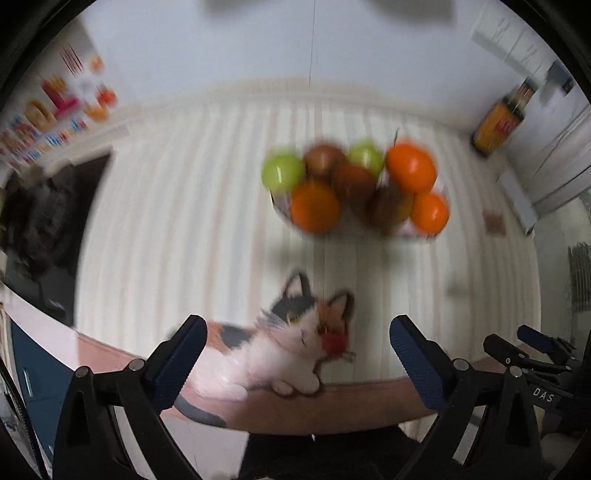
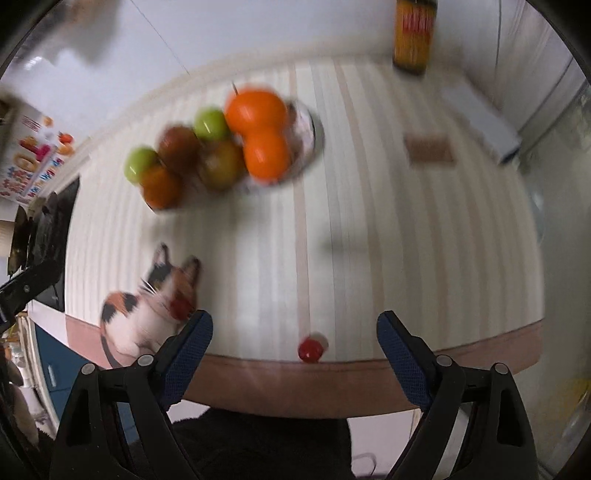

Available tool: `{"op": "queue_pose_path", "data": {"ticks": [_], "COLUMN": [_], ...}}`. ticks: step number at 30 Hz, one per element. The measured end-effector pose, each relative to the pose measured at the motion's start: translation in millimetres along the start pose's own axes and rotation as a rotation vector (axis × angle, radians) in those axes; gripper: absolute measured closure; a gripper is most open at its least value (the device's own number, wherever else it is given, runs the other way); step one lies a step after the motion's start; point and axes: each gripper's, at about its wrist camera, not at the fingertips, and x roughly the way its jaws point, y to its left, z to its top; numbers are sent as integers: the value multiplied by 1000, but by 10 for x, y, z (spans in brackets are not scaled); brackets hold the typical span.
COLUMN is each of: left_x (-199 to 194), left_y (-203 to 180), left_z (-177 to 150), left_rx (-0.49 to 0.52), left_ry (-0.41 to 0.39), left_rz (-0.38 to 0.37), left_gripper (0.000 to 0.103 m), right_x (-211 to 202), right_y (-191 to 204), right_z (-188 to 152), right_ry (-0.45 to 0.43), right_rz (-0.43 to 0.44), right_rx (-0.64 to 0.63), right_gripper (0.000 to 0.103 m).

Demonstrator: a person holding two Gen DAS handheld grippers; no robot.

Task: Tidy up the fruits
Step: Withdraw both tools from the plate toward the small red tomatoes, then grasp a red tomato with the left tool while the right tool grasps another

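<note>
A pile of fruit fills a pale bowl toward the back of the striped table: oranges, green apples and brownish fruits. The right wrist view shows the same bowl with an orange on top and a green apple. Both views are motion-blurred. My left gripper stands open over the near table edge, above a printed cat, nothing between its pads. My right gripper is also open and empty, above a small red round thing.
A tall orange-yellow container stands at the back by the wall. A brown coaster and a flat white box lie at the right. The tablecloth's brown border marks the near edge. Dark furniture sits left.
</note>
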Motion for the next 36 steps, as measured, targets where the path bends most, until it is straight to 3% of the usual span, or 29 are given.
{"op": "queue_pose_path", "data": {"ticks": [4, 11, 15, 20, 25, 30, 36], "left_x": [537, 1032, 1146, 1290, 1390, 1409, 1392], "left_y": [50, -41, -120, -270, -420, -546, -493], "left_z": [-99, -248, -280, -310, -339, -270, -223], "left_rx": [-69, -56, -30, 11, 44, 81, 53], "left_ry": [153, 257, 275, 309, 331, 315, 303], "left_rz": [-81, -87, -104, -126, -131, -130, -168], "left_gripper": [2, 4, 14, 43, 59, 70, 76], "right_x": [470, 918, 980, 1046, 1088, 1106, 1080], "right_y": [-155, -300, -304, -301, -241, -189, -147], "right_z": [-103, -297, -333, -358, -372, -378, -344], "right_ry": [110, 192, 198, 215, 220, 210, 183], "right_rz": [25, 68, 64, 66, 59, 43, 55], "right_rx": [29, 72, 69, 64, 44, 12, -2], "right_gripper": [29, 35, 36, 43, 53, 73, 74]}}
